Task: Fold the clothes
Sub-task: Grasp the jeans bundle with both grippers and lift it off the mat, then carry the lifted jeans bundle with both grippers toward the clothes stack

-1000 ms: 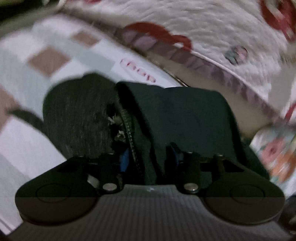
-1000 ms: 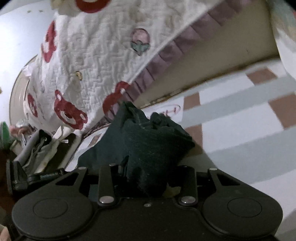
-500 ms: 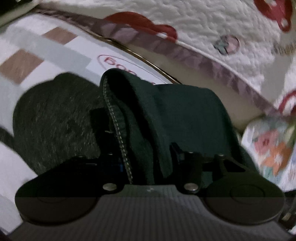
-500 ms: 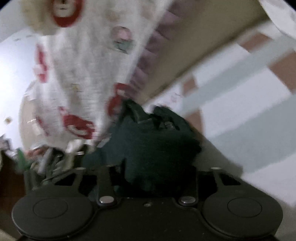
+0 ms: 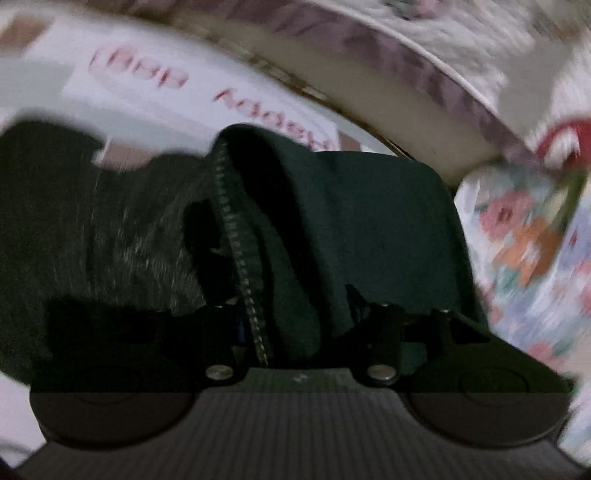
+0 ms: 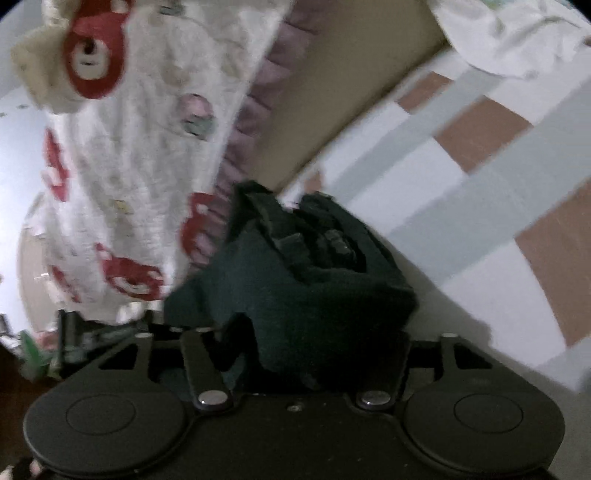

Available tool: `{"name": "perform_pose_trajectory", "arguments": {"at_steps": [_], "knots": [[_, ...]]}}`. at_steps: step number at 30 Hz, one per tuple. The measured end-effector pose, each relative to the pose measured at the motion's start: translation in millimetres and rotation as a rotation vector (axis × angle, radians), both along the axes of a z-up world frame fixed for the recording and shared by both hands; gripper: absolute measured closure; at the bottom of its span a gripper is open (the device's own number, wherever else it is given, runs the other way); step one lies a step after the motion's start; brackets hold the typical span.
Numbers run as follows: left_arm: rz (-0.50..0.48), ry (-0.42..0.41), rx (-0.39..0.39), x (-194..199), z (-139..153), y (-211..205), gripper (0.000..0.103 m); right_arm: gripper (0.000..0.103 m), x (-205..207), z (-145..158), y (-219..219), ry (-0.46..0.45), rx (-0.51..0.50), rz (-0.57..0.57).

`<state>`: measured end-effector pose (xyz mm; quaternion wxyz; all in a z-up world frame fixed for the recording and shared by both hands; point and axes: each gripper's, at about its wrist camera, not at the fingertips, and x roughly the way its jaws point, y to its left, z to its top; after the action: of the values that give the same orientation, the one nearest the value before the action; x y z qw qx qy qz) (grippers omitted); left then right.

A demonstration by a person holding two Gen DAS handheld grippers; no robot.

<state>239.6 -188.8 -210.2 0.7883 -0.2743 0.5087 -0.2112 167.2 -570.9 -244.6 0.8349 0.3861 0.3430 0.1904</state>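
A dark green garment (image 5: pixel 362 221) with a stitched hem hangs bunched between the fingers of my left gripper (image 5: pixel 295 321), which is shut on it above the checked bed sheet (image 5: pixel 207 99). In the right wrist view the same dark green garment (image 6: pixel 295 280) is bunched over my right gripper (image 6: pixel 295 354), which is shut on another part of it. The cloth hides the fingertips of both grippers. Both views are blurred by motion.
A white quilt with red bear prints (image 6: pixel 122 177) and a purple frill hangs along the far side of the bed. A floral pillow (image 5: pixel 532 258) lies at the right in the left wrist view. White cloth (image 6: pixel 509 33) lies at the top right.
Both grippers have kept hold of the garment and have moved with it; the left view has swung towards the sheet's printed letters, the right view has tilted further towards the quilt.
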Motion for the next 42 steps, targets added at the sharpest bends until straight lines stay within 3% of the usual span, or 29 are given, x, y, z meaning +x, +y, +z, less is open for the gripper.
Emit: {"name": "perform_pose_trajectory", "arguments": {"at_steps": [1, 3, 5, 8, 12, 15, 24, 30, 33, 39, 42], "knots": [[-0.022, -0.013, 0.031, 1, 3, -4, 0.059, 0.04, -1, -1, -1, -0.012, 0.019, -0.003], [-0.096, -0.052, 0.102, 2, 13, -14, 0.062, 0.058, -4, 2, -2, -0.041, 0.048, 0.006], [-0.181, -0.055, 0.133, 6, 22, -15, 0.063, 0.06, -8, 18, 1, -0.087, 0.047, 0.058], [-0.285, 0.041, 0.144, 19, 34, -4, 0.064, 0.061, -17, 48, 13, -0.125, 0.083, 0.13], [-0.4, -0.021, 0.198, 7, 81, 1, 0.064, 0.061, -40, 98, 48, -0.196, 0.075, 0.216], [-0.376, -0.078, 0.141, -10, 107, 26, 0.064, 0.061, -52, 129, 64, -0.23, 0.075, 0.233], [-0.187, -0.125, 0.076, -74, 143, 122, 0.064, 0.061, -58, 197, 139, -0.217, 0.003, 0.388], [-0.019, -0.216, 0.061, -111, 187, 204, 0.064, 0.061, -43, 243, 208, -0.243, 0.019, 0.513], [0.083, -0.267, 0.058, -126, 211, 247, 0.065, 0.061, -28, 279, 256, -0.276, -0.002, 0.605], [0.3, -0.468, 0.088, -153, 279, 351, 0.065, 0.061, 13, 358, 371, -0.4, -0.013, 0.784], [0.431, -0.508, 0.087, -162, 309, 407, 0.064, 0.061, 33, 398, 429, -0.463, -0.016, 0.872]]}}
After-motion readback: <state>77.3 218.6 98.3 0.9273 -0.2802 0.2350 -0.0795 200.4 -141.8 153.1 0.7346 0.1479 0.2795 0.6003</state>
